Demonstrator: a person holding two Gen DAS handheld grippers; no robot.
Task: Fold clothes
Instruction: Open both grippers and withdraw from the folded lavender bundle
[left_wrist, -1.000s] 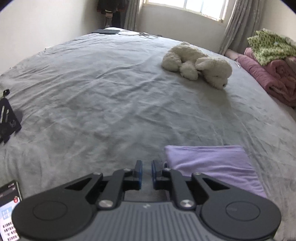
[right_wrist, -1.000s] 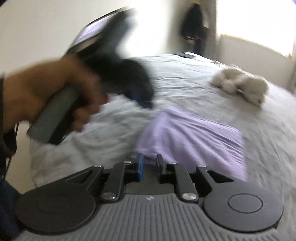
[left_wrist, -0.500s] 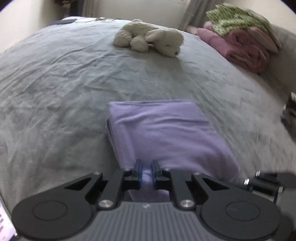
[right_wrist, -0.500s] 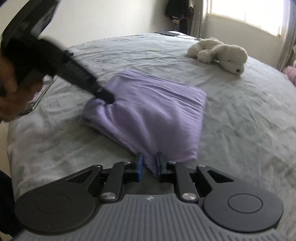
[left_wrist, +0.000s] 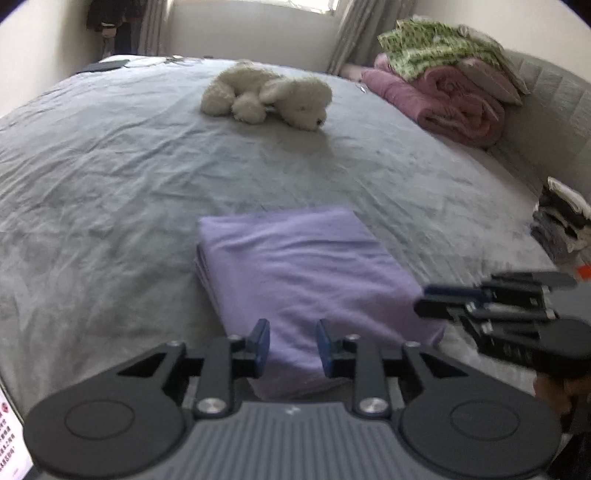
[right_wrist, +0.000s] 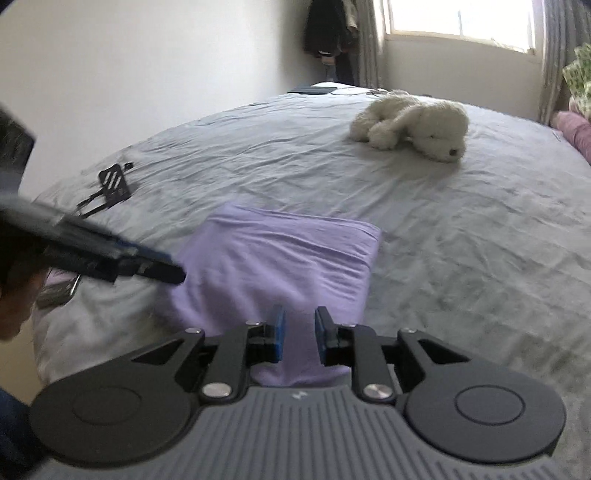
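Observation:
A folded purple garment (left_wrist: 303, 273) lies flat on the grey bed sheet (left_wrist: 110, 166). My left gripper (left_wrist: 291, 349) hovers over its near edge, open, with the cloth showing in the gap between the blue pads. The right gripper (left_wrist: 419, 306) reaches in from the right, its tips at the garment's right corner. In the right wrist view the same garment (right_wrist: 280, 258) lies ahead and under my right gripper (right_wrist: 300, 334), whose jaws stand slightly apart over the near edge. The left gripper (right_wrist: 159, 269) comes in from the left there, tips at the cloth's left edge.
A white plush dog (left_wrist: 269, 96) lies farther back on the bed. Pink blankets (left_wrist: 454, 107) under a green quilt (left_wrist: 436, 48) are stacked at the back right. A pile of folded clothes (left_wrist: 561, 221) sits at the right edge. A black stand (right_wrist: 110, 184) rests at the left.
Both grippers set the garment down flat. The left jaws, shut on the cloth half a second ago, have opened wide. The right jaws have parted slightly and the pinched peak has gone.

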